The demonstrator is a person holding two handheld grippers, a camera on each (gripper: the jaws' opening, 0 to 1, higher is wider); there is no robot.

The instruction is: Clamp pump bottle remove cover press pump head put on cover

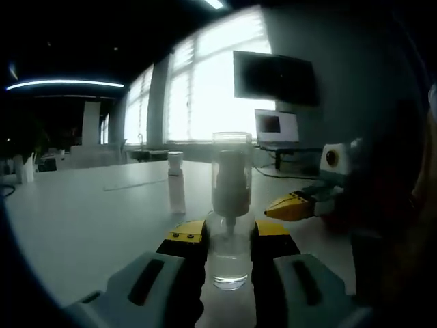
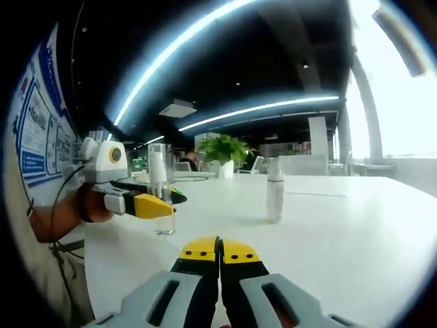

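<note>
The clear pump bottle stands upright on the white table, its lower body set between the 2 yellow-tipped jaws of the left gripper, which press against its sides and clamp it. A transparent cover still sits over the white pump head. In the right gripper view the same bottle shows at the left, held by the left gripper with a hand behind it.

The right gripper has its 2 jaws pressed together with nothing between them, low over the table, well apart from the bottle; it also enters the left gripper view from the right.

A 2nd small bottle stands alone farther back on the table. A potted plant sits beyond it in the right gripper view. A poster on the wall carries blue writing too small to read. A dark monitor hangs by the windows above an open laptop.
</note>
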